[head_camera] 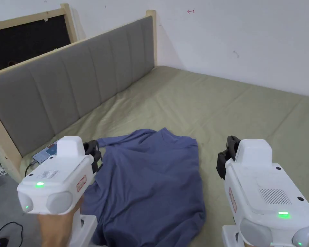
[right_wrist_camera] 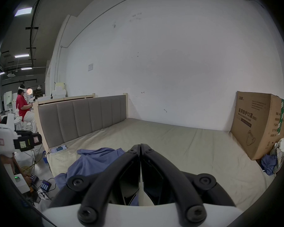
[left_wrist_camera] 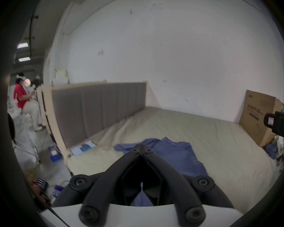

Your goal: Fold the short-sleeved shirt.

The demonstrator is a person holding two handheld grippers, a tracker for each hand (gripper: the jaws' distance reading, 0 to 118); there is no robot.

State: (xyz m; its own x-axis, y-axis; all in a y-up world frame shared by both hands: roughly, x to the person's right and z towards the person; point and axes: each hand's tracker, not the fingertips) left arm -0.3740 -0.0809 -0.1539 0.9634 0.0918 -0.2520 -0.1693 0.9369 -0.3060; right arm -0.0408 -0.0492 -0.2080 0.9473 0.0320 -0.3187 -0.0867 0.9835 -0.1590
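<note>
A blue short-sleeved shirt [head_camera: 150, 180] lies rumpled on the bed's near edge, collar away from me, one sleeve spread to the left. In the left gripper view the shirt [left_wrist_camera: 175, 155] lies just beyond the jaws. My left gripper [head_camera: 93, 154] hovers above the shirt's left side, jaws shut with nothing between them [left_wrist_camera: 141, 146]. My right gripper [head_camera: 228, 156] hangs over bare sheet to the right of the shirt, also shut and empty [right_wrist_camera: 140, 146]. From the right gripper view the shirt [right_wrist_camera: 92, 161] lies to the left.
The bed's tan sheet [head_camera: 234, 109] stretches far and right. A grey padded headboard [head_camera: 73, 83] runs along the left. A phone [head_camera: 46, 151] on a cable lies at the near left corner. A cardboard box [right_wrist_camera: 259, 124] and crumpled clothes [right_wrist_camera: 270, 161] sit at the far right. A person [right_wrist_camera: 24, 106] sits beyond the headboard.
</note>
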